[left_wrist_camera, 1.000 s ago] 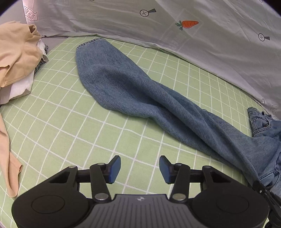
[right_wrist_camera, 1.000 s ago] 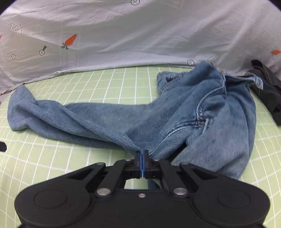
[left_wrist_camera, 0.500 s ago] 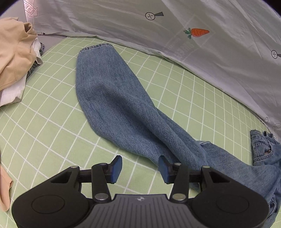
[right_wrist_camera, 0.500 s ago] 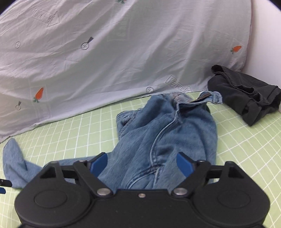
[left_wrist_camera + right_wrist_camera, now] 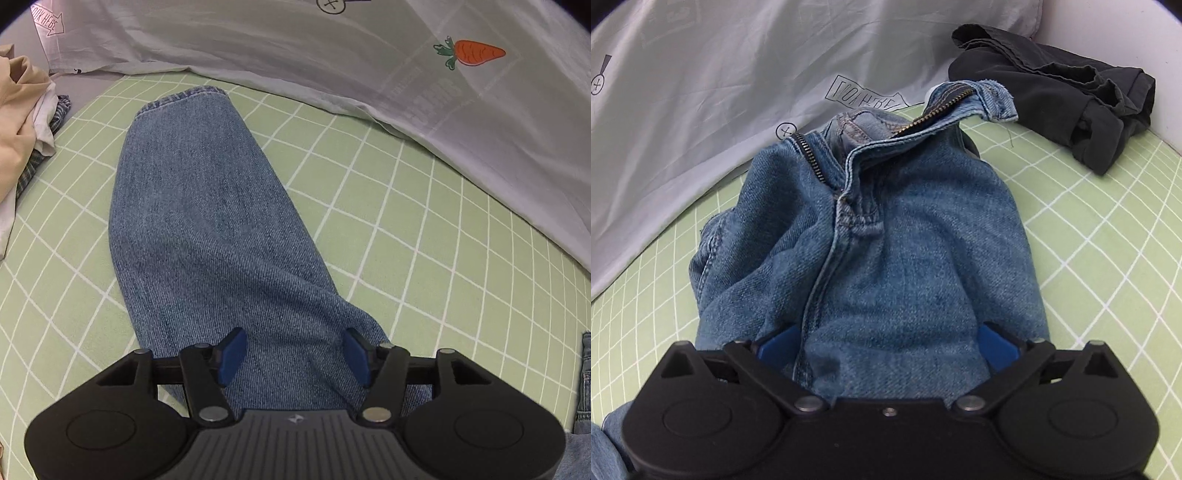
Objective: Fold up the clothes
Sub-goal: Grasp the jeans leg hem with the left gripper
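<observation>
A pair of blue jeans lies on the green checked sheet. In the left wrist view one jeans leg [image 5: 207, 229] stretches away from me, its hem at the far end. My left gripper [image 5: 293, 354] hovers open over the near part of that leg, blue pads either side of the denim. In the right wrist view the jeans' upper part [image 5: 886, 258] is bunched, with the zipper fly open at the far end. My right gripper [image 5: 886, 345] is open wide over the seat area, its pads straddling the cloth without pinching it.
A grey printed sheet [image 5: 369, 55] with a carrot rises behind the bed. A pile of beige and white clothes [image 5: 18, 110] sits at the far left. A dark crumpled garment [image 5: 1071, 99] lies at the far right by the white wall.
My right gripper let go of the jeans, opened wide and moved toward the waist. My left gripper moved from the bare sheet over the jeans leg, staying open.
</observation>
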### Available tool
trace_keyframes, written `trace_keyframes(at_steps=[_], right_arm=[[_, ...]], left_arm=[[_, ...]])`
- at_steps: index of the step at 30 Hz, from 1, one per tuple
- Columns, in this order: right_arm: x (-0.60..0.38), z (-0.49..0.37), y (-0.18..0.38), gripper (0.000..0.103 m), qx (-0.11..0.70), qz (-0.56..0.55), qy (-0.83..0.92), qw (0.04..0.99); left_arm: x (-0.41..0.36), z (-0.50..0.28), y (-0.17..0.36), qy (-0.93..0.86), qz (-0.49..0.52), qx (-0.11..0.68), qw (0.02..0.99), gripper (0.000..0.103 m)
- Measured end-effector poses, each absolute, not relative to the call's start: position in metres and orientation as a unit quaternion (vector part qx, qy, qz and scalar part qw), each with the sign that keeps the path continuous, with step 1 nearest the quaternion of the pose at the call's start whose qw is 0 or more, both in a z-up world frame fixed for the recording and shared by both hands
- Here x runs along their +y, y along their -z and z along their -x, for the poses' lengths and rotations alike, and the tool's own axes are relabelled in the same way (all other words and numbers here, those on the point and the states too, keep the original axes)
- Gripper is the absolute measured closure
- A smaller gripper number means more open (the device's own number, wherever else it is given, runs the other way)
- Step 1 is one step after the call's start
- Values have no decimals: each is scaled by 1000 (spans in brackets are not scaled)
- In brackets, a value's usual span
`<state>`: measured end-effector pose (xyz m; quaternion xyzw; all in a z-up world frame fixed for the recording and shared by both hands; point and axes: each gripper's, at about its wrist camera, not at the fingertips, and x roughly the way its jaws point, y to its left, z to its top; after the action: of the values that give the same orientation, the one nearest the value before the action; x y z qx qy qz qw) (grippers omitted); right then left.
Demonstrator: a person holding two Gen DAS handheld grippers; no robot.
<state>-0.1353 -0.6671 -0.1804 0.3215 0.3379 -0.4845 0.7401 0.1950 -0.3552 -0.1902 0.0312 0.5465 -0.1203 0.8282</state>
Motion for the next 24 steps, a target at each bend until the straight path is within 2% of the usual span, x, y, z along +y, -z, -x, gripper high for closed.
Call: trace_keyframes(at_steps=[1, 4, 6, 8, 11, 18, 22, 24], right_arm=[[-666, 134, 182, 0, 336, -317, 487, 742], [-662, 133, 187, 0, 326, -301, 492, 749], [-658, 134, 190, 0, 318, -292, 496, 754], [-655, 134, 191, 0, 312, -286, 499, 756], [-652, 136, 191, 0, 307, -282, 500, 759], [-651, 139, 191, 0, 302, -279, 498, 764], [-647, 141, 193, 0, 294, -269, 500, 769], [-645, 141, 194, 0, 289, -264, 501, 772]], left_arm=[[-358, -195, 191, 122, -31, 542, 831, 51], [-364, -197, 188, 148, -15, 535, 832, 79], [-372, -201, 186, 147, -18, 531, 834, 84], [-380, -206, 183, 153, -22, 524, 837, 101], [-392, -211, 170, 178, 6, 515, 838, 102], [-389, -177, 97, 234, 30, 440, 866, 103], [-345, -149, 99, 190, 25, 464, 865, 103], [-315, -134, 117, 153, 6, 493, 856, 103]])
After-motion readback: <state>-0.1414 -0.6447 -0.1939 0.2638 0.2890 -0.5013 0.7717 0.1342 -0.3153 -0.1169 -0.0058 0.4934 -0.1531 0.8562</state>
